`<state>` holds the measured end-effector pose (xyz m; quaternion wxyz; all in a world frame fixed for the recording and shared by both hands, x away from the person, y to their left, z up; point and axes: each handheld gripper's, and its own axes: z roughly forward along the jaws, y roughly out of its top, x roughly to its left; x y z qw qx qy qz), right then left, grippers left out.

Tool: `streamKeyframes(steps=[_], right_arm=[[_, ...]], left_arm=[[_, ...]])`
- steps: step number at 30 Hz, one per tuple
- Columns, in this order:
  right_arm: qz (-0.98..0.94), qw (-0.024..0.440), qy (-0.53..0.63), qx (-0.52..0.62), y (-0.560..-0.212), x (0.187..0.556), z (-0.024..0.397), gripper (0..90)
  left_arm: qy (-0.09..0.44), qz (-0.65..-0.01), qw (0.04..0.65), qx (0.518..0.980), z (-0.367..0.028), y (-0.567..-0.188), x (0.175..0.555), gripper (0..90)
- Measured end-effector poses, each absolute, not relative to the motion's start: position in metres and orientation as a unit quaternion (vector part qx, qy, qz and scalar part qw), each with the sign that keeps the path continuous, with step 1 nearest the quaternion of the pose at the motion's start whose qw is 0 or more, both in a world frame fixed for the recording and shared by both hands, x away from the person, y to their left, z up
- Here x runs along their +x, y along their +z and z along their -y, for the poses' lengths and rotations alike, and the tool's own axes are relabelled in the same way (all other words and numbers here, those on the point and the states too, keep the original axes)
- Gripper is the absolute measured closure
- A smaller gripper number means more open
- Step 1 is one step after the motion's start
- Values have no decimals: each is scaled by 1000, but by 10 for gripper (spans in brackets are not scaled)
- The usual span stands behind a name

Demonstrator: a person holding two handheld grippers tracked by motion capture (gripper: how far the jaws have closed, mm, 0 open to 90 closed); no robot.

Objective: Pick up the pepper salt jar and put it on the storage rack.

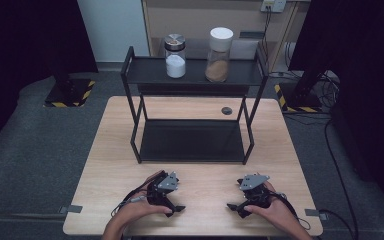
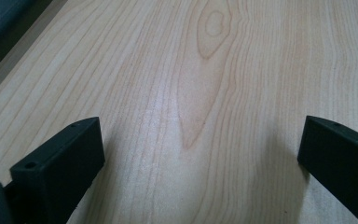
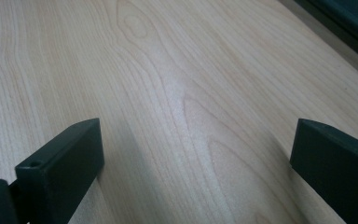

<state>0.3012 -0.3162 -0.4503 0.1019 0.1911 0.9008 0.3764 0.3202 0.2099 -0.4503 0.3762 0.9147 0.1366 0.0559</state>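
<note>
the left claw (image 1: pixel 172 206) rests low on the near part of the counter (image 1: pixel 205 175), jaws spread wide with nothing between them, and the left gripper view shows bare wood grain in that gap. the right claw (image 1: pixel 239 207) mirrors it on the other side, also spread wide and empty, its jaws pointing inward toward the middle. each is held by a hand (image 1: pixel 139 210) that comes in from the near edge, the other hand (image 1: pixel 275 210) gripping its tool the same way, so both seem parked in a neutral ready pose rather than reaching. the nearest things to work on stand well apart from them: a black two-level rack (image 1: pixel 192 117) sits on the far half of the counter, and on its top shelf stand two jars side by side, upright. the jar with the metal lid (image 1: pixel 175 56) holds something white, and the jar with the white lid (image 1: pixel 218 55) holds something brown. the rack's lower shelf looks bare, which probably leaves room for a jar to come down. reaching either jar would mean lifting a claw up and forward over the rack's front rail.
</note>
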Motion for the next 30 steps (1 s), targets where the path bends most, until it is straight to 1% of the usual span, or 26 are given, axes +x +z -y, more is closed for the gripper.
streamKeyframes(steps=[10, 30], right_arm=[[-896, 90, 384, 204, -455, 303, 320, 21], [-896, 89, 383, 205, -455, 302, 320, 15]], left_arm=[[56, -137, 376, 915, -210, -450, 320, 0], [56, -137, 376, 915, -207, -450, 320, 0]])
